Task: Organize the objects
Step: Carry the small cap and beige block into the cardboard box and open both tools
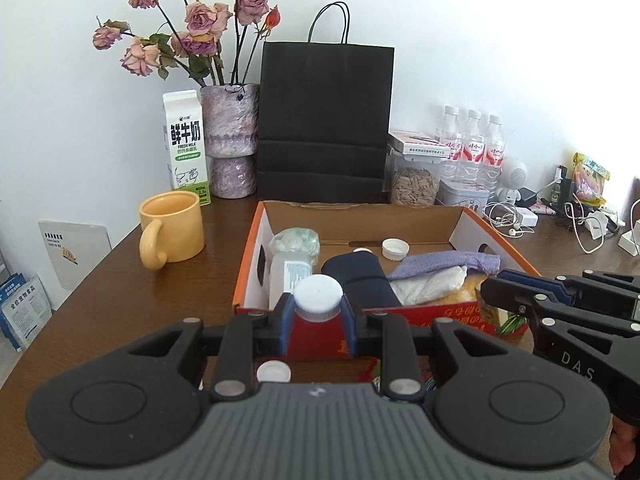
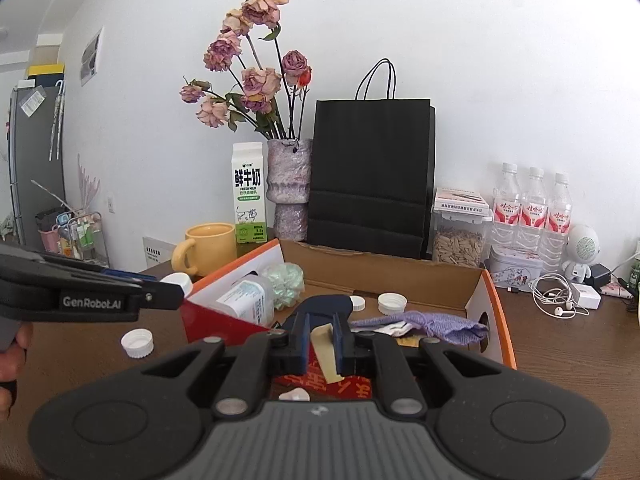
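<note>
Two hand-held grippers are mine, one in each hand, both raised at the near edge of the cardboard box (image 1: 360, 216) that sits in the middle of the desk (image 1: 120, 288). My left hand-held gripper (image 1: 318, 310) is clamped on a white bottle cap (image 1: 319, 295), its blue pads pressing the cap's sides so the cap rides level above the box's near left corner; I judge that I mean to drop it in with the loose things. My right hand-held gripper (image 2: 320, 346) has its jaws nearly together on a thin tan card or slip (image 2: 326, 354) that stands on edge between the pads, a narrow grip that suits so flat a piece; what the slip is I cannot tell. The box already holds a clear bottle (image 2: 248, 298) lying on its side at the left, a dark blue bundle (image 1: 360, 280) in the middle, a lilac cloth (image 2: 424, 322) at the right, and two white caps (image 2: 392, 304) toward the far wall, so it seems to serve as the gathering place. One more cap (image 2: 137, 343) lies on the desk just left of the box, not yet gathered. A yellow mug (image 1: 172, 232), a milk carton (image 1: 186, 146), a vase of dried roses (image 1: 230, 140) and a black paper bag (image 1: 326, 120) stand at the far side, out of the way.
</note>
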